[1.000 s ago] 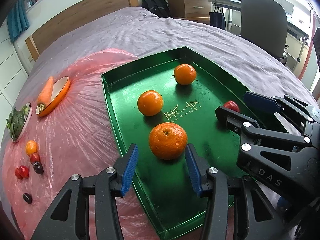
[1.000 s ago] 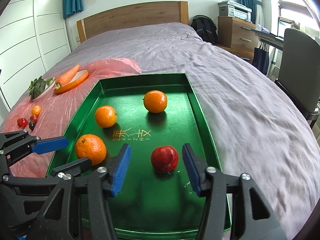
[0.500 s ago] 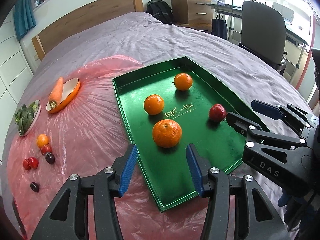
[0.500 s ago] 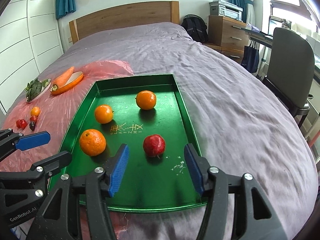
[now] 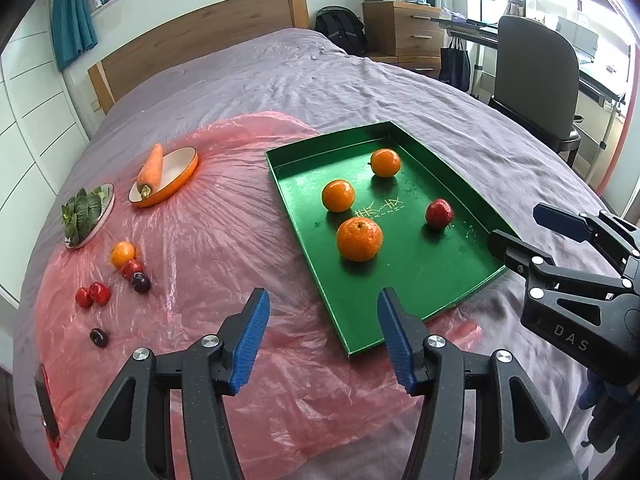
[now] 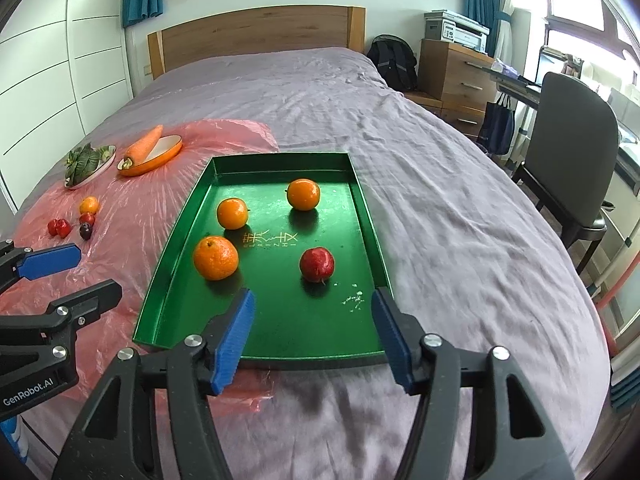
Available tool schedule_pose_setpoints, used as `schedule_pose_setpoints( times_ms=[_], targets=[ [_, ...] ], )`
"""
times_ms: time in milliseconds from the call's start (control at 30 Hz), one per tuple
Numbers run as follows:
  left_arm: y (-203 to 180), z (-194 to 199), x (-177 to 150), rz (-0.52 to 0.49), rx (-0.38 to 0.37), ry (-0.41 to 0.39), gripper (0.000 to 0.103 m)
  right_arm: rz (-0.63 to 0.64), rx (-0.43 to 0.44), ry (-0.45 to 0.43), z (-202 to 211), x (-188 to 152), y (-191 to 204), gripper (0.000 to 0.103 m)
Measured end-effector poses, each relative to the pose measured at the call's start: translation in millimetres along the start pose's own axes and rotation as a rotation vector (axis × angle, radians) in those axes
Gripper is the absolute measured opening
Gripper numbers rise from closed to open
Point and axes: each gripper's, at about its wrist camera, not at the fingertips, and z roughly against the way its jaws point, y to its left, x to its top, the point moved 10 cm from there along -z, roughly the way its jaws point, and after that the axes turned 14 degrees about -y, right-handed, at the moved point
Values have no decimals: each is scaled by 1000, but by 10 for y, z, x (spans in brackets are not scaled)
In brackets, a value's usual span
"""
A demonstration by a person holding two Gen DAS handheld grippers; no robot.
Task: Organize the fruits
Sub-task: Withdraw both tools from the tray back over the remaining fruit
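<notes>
A green tray point(image 6: 370, 216) on the bed point(image 6: 440, 200) holds three oranges point(image 6: 216, 258) left and far, a red apple point(image 6: 317, 264) near right.

We see a green tray point(image 6: 362, 204) lying flat on the bed, and we place all fruit by it. Inside stand three oranges: the largest point(image 6: 215, 258) near the tray's near left corner, a smaller one point(image 6: 232, 213) just beyond it, a third point(image 6: 303, 194) toward the far wall. A red apple point(image 6: 317, 264) sits near the tray's right wall. Well left of the tray, on pink plastic film point(image 5: 208, 240), lie a small orange fruit point(image 5: 123, 253) and several red and dark small fruits point(image 5: 136, 276).
</notes>
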Motion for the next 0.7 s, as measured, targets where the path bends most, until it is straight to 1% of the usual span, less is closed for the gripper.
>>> schedule_pose_setpoints(
  times_ms=[467,700],
  targets=[
    [353,423,-186,34,61,1,51,100,14,27,484,-114,348,103],
    [559,581,-324,56,104,10,51,214,3,44,640,-189,586,103]
  ],
)
